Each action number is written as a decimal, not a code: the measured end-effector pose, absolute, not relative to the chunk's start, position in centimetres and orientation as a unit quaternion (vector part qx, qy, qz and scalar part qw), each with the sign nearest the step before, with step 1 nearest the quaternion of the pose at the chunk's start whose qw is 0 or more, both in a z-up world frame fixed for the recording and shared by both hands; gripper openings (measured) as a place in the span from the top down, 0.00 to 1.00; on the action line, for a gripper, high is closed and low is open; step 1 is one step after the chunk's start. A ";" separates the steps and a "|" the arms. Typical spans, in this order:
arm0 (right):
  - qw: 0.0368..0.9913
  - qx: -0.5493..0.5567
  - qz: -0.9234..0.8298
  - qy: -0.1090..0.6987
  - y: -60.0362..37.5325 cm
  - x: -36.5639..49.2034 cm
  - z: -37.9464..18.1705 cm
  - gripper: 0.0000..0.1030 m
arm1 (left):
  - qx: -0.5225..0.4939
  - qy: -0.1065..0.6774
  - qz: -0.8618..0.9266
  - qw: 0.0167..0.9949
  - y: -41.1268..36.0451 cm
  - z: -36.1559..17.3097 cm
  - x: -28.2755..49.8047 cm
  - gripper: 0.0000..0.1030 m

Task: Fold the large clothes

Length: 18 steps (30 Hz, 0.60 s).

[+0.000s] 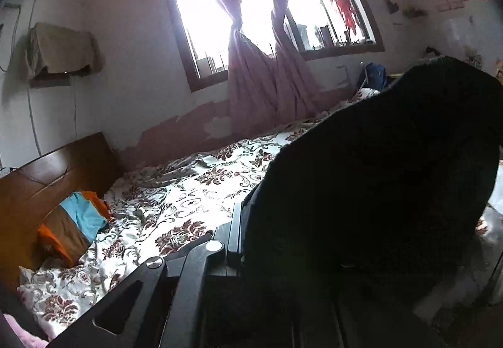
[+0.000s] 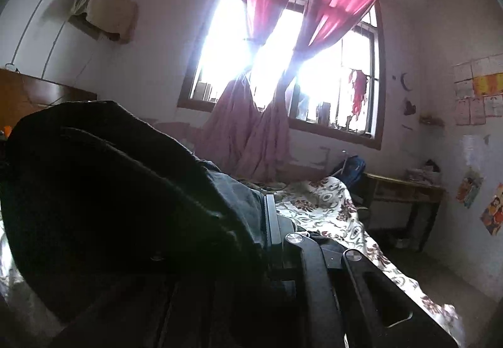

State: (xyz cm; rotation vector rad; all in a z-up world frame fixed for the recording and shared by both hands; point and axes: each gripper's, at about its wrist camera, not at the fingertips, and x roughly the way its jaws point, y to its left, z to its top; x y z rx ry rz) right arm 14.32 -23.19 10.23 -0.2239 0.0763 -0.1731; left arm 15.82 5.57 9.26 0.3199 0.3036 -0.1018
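Bed [image 1: 176,200] with wooden headboard [image 1: 47,178], covered by white quilt [image 1: 195,187] with dark red floral print, rumpled. Folded orange, blue and brown cloth [image 1: 75,222] lying on it by the headboard. Far end of quilt hanging over the bed edge toward the floor [image 2: 440,272]

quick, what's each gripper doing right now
Left gripper: shut on the black garment.
Right gripper: shut on the same garment.
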 end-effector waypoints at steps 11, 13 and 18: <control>0.982 -0.139 -0.087 0.095 -23.8 31.4 8.2 0.92 | 0.155 0.187 -0.066 0.968 4.1 8.4 30.8 0.93; 0.979 -0.139 -0.096 0.113 -24.0 33.5 6.5 0.92 | 0.146 0.209 -0.071 0.964 3.9 7.6 34.2 0.93; 0.974 -0.117 -0.106 0.165 -25.0 36.2 3.0 0.84 | 0.147 0.249 -0.077 0.954 3.1 3.8 38.3 0.93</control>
